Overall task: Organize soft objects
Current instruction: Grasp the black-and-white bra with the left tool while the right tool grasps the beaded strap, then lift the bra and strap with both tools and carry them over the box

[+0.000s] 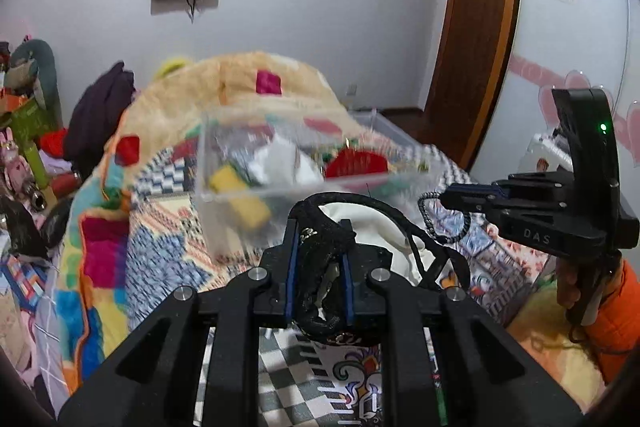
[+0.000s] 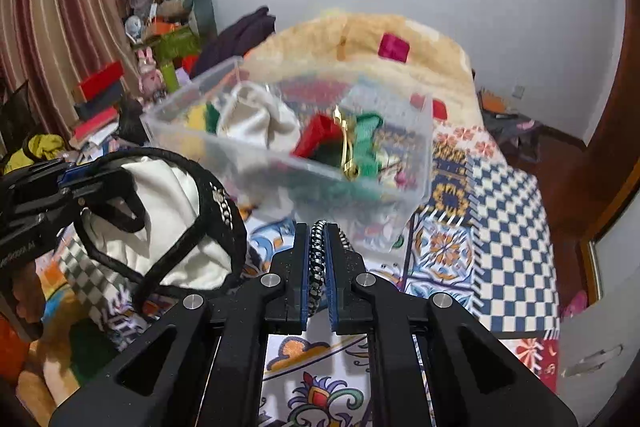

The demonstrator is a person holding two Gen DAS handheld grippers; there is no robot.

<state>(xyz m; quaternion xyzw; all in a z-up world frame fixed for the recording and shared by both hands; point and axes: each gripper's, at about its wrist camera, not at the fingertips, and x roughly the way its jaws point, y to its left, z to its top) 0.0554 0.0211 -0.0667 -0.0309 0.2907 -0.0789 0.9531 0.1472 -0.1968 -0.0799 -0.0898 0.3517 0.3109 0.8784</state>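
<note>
Both grippers are clenched on the same item. My left gripper [image 1: 318,247] has its fingers [image 1: 291,267] clamped on the black fuzzy trim of a white-and-black fabric piece [image 2: 168,211]; looks like a soft cap or pouch, cream-white cloth body edged with black cord-like bands, a small beaded or metallic patch on the black band. From the left wrist view the black trim bunches up between the blue pads, white cloth spilling out just beyond.

My right gripper [image 2: 319,243] is closed on a braided black-and-white cord [image 2: 317,259], which runs up between the fingers [image 2: 300,267]. In the left wrist view that cord [image 1: 430,215] loops from the right gripper's tips [image 1: 450,193] toward the fabric piece; I can't tell exactly where it joins.

The item hangs between the two grippers above the bed [image 2: 512,211], over a patchwork-patterned cover. Just beyond it sits a clear plastic bin [image 2: 420,147], blurred, holding other soft things: a white cloth [image 2: 256,119], something red [image 2: 320,135], something green [image 2: 364,139], a yellow block [image 1: 240,195], a gold metallic bit [image 2: 344,143]. Behind the bin is a fluffy beige blanket [image 1: 248,75] with coloured squares.

A hand and orange sleeve [image 1: 616,307] hold the right gripper's handle.
</note>
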